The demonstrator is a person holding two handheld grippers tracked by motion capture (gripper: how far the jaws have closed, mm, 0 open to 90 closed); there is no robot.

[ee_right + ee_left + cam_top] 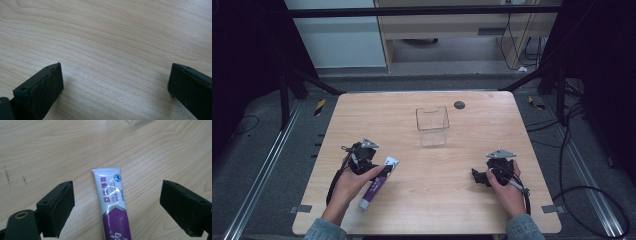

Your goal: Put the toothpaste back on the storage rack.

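I seem to be working in a lab or test room set up for recording, not a home. My wooden table (427, 165) stands alone inside a dark metal frame (412, 11) with slanted struts (314, 81) at its corners. Black curtains (242, 60) close off both sides. Loose cables (584, 197) snake over the grey floor (267, 150), and metal rails (259, 175) run along it beside yellow-and-black hazard tape (320, 106). Behind the table I see plain pale wooden furniture (452, 30) with more wires hanging by it.
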